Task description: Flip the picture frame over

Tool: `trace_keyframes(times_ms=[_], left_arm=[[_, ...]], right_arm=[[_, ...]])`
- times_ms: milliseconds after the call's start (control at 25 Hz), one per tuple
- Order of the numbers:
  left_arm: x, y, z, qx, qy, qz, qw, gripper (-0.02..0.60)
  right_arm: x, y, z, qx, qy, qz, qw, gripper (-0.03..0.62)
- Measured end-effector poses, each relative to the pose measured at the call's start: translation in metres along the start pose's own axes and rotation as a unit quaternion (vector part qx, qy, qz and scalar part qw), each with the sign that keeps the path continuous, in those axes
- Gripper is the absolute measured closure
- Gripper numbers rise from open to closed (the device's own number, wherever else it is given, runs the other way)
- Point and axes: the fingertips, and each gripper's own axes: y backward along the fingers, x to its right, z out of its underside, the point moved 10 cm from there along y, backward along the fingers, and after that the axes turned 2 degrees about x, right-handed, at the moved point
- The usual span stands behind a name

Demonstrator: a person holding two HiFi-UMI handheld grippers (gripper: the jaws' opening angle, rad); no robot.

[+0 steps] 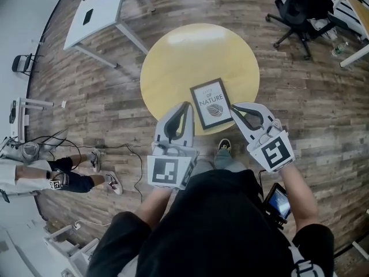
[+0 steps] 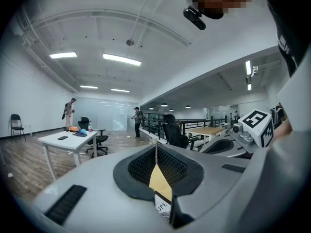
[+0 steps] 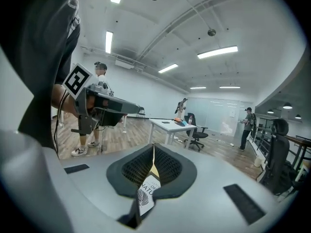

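2 hand-held grippers [image 1: 184, 105] [image 1: 234, 106], 1 picture frame [image 1: 211, 103]

Left gripper [image 2: 156, 149]: jaws together at tips. Through gap behind tips: yellow table [image 2: 160, 181], picture frame [image 2: 164, 208] corner. White desk [image 2: 68, 142] left of gripper.

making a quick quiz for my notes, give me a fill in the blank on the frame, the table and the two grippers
1. The picture frame lies on a yellow table whose top is ____ in shape.
2. The frame lies with its printed side facing ____.
3. The biggest word printed on the frame is ____.
4. The left gripper and the right gripper, near the frame's near corners, both have their jaws ____.

Missing words: round; up; NATURE; shut
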Motion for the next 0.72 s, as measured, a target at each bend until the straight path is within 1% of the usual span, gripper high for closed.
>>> trace_keyframes(times_ms=[120, 200, 360, 520, 640, 720], left_arm=[[-0.005, -0.009, 0.004, -0.01, -0.001, -0.025, 0.9996, 0.551], [-0.008, -0.011, 0.008, -0.014, 0.001, -0.039, 0.9991, 0.551], [-0.017, -0.009, 0.015, -0.029, 0.006, -0.061, 0.9977, 0.551], [-0.033, -0.004, 0.027, -0.032, 0.019, -0.07, 0.9969, 0.551], [-0.042, -0.002, 0.039, -0.044, 0.025, -0.078, 0.9957, 0.551], [-0.047, -0.003, 0.045, -0.05, 0.03, -0.082, 0.9949, 0.551]], right_arm=[[0.004, -0.016, 0.012, -0.017, 0.009, -0.039, 0.999, 0.574], [0.002, -0.028, 0.023, -0.038, 0.018, -0.068, 0.997, 0.574], [-0.011, -0.056, 0.052, -0.09, 0.025, -0.128, 0.987, 0.574], [-0.034, -0.09, 0.087, -0.143, 0.033, -0.181, 0.972, 0.574], [-0.052, -0.113, 0.122, -0.195, 0.065, -0.219, 0.954, 0.572], [-0.063, -0.125, 0.14, -0.22, 0.086, -0.242, 0.941, 0.572]])
